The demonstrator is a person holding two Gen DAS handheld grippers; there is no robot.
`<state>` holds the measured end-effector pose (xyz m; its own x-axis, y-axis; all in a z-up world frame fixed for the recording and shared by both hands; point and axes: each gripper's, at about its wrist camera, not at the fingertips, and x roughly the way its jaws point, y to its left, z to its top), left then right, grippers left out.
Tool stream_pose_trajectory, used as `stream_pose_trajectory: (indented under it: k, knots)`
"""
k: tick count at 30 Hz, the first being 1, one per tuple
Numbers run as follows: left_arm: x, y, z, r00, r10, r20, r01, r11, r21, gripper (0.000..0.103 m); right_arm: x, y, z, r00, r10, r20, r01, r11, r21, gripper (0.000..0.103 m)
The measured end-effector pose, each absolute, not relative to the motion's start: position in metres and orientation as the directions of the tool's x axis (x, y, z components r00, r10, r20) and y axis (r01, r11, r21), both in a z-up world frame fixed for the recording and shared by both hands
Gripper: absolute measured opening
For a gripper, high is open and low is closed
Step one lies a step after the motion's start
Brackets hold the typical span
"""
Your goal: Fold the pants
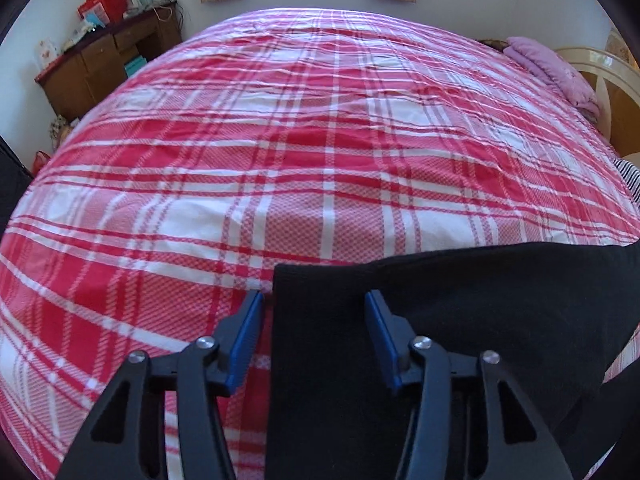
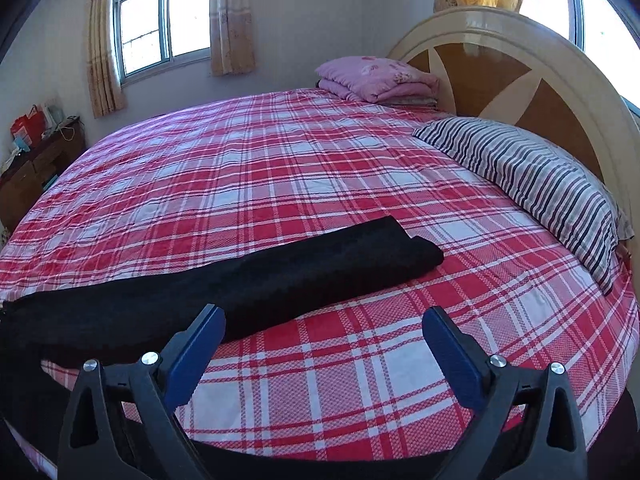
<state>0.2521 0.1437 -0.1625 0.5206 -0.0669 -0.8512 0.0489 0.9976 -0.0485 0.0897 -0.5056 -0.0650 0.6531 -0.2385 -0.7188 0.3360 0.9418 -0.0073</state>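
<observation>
Black pants [image 2: 224,276] stretch long across the plaid bed [image 2: 320,152]. Right gripper [image 2: 324,320] hangs wide open over bare sheet beside them, gripping nothing. Only this view catches the striped pillow [image 2: 532,184]. The left view shows the left gripper [image 1: 314,304] spread open, a pants end between its fingers, unpinched.

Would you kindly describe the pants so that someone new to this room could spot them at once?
Start at the large bed covered in a red-and-white plaid sheet. Near its front edge lies a long, narrow strip of cloth, the pants, stretched sideways across the sheet. They are plain black, unlike the striped pillow and the folded pink quilt by the headboard.
</observation>
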Motion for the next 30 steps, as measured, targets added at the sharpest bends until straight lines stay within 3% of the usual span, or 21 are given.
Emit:
stream_pose_trajectory:
  k: [2,5,12,17,27,28,30]
  knots:
    - [0.252,0.146,-0.161,0.527,-0.1,-0.844,0.066,0.995,-0.077,0.055,0.1,-0.522,-0.071,0.629,-0.221,-0.745,0.353,0.935,0.021,0.081]
    - [0.255,0.152,-0.16,0.519,-0.14,-0.843,0.077,0.99,-0.118,0.054,0.117,-0.549,-0.08,0.592,-0.209,-0.778,0.387,0.921,0.047,0.076]
    - [0.26,0.147,-0.16,0.511,-0.202,-0.835,0.143,0.978,-0.15,0.02,0.155,-0.611,-0.083,0.545,-0.226,-0.807,0.454,0.889,0.057,0.072]
    - [0.265,0.139,-0.16,0.492,-0.184,-0.851,0.144,0.981,-0.128,0.017,0.191,-0.636,-0.092,0.508,-0.223,-0.832,0.438,0.898,0.027,0.065]
    - [0.273,0.14,-0.165,0.462,-0.214,-0.861,0.137,0.976,-0.169,0.018,0.253,-0.661,-0.132,0.437,-0.17,-0.883,0.395,0.919,0.018,0.064]
    - [0.273,0.14,-0.165,0.455,-0.223,-0.862,0.14,0.974,-0.178,0.018,0.255,-0.663,-0.136,0.432,-0.163,-0.887,0.393,0.919,0.022,0.062]
    - [0.274,0.14,-0.166,0.453,-0.226,-0.863,0.143,0.973,-0.18,0.018,0.261,-0.667,-0.148,0.409,-0.111,-0.906,0.38,0.923,0.059,0.046]
